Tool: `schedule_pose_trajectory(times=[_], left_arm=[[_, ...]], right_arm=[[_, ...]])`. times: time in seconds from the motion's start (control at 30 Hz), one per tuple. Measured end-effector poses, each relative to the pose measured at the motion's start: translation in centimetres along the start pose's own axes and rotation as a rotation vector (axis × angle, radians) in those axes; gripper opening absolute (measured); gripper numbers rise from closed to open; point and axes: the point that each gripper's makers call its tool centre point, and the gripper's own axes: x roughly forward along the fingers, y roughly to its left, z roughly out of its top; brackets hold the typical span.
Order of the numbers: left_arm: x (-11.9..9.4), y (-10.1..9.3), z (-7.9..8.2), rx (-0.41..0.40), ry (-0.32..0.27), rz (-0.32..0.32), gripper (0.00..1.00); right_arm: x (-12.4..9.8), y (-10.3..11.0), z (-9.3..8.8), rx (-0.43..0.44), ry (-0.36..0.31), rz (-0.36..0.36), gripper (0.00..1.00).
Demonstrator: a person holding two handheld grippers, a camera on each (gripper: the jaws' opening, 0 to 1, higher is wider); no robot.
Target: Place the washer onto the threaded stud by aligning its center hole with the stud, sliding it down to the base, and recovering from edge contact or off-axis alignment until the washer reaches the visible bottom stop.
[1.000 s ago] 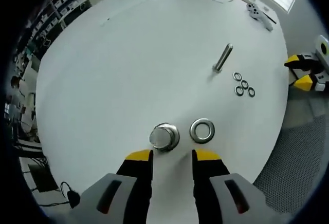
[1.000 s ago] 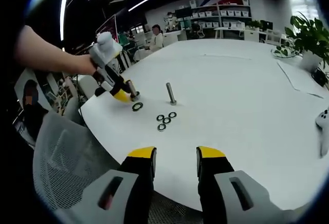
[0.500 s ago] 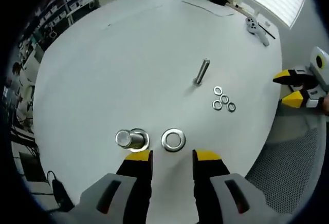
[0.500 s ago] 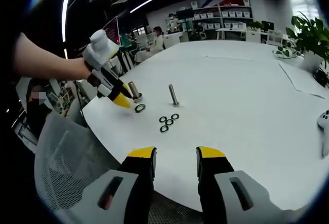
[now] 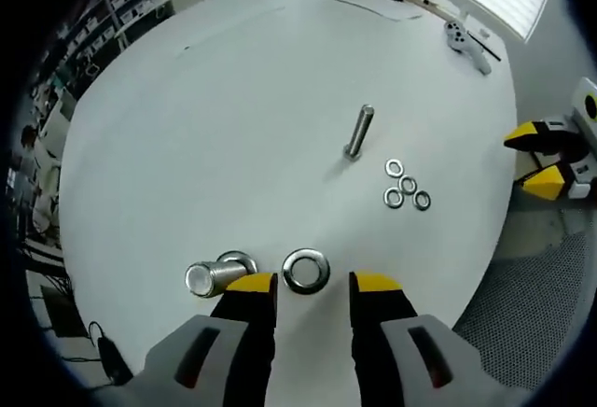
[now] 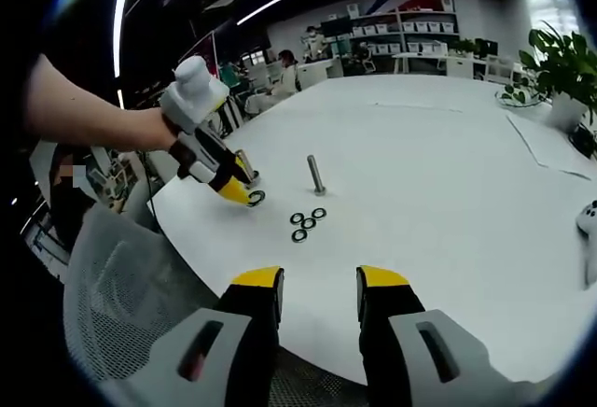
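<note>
The left gripper [image 5: 313, 284] hangs low over the near edge of the white table [image 5: 233, 127], its yellow-tipped jaws spread apart with nothing between them. The large washer [image 5: 306, 271] lies flat on the table just ahead of the gap, at about 12 o'clock from the jaw tips and slightly toward the left jaw, so close that the tips almost reach it. Just beside the washer at 9 o'clock is the thick stud [image 5: 213, 275], which seems to stand on a round base; its threaded end leans out toward 9 o'clock in this fisheye view, so its axis is likely upright. Farther off at 12 o'clock stands a slimmer bolt [image 5: 359, 133], and at 1 o'clock from the washer lie 4 small washers [image 5: 407, 186] in a cluster. The right gripper [image 6: 318, 286] hovers off the table edge, well apart from the work, jaws also parted and empty; from there the left gripper [image 6: 233, 189] shows at 11 o'clock with its tips down by the washer [image 6: 255, 197]. The left is plainly the nearer one, so the pick falls to it: a short advance to 12 o'clock to straddle the washer, then a carry toward 9 o'clock to bring the hole over the stud.
</note>
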Motion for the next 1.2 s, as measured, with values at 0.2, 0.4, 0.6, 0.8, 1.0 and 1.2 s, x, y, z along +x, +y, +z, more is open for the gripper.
schedule_pose_trajectory(times=[0.2,0.4,0.6,0.8,1.0,1.2], left_arm=[[0.7,0.0,-0.3,0.012,0.030,-0.003,0.29],[1.2,0.1,-0.6,0.037,0.056,-0.008,0.28],[1.6,0.0,-0.7,0.062,0.070,-0.011,0.26],[1.6,0.3,-0.6,0.091,0.073,-0.006,0.22],[1.6,0.4,-0.5,0.111,0.077,-0.011,0.21],[1.6,0.3,-0.6,0.114,0.070,-0.008,0.21]], right_arm=[[0.0,0.0,0.0,-0.001,0.000,0.001,0.34],[0.0,0.0,0.0,-0.003,0.003,0.001,0.34],[0.0,0.0,0.0,-0.003,0.004,-0.001,0.34],[0.0,0.0,0.0,-0.004,0.006,-0.004,0.34],[0.0,0.0,-0.1,-0.005,0.008,-0.004,0.34],[0.1,0.0,-0.1,-0.006,0.010,-0.005,0.33]])
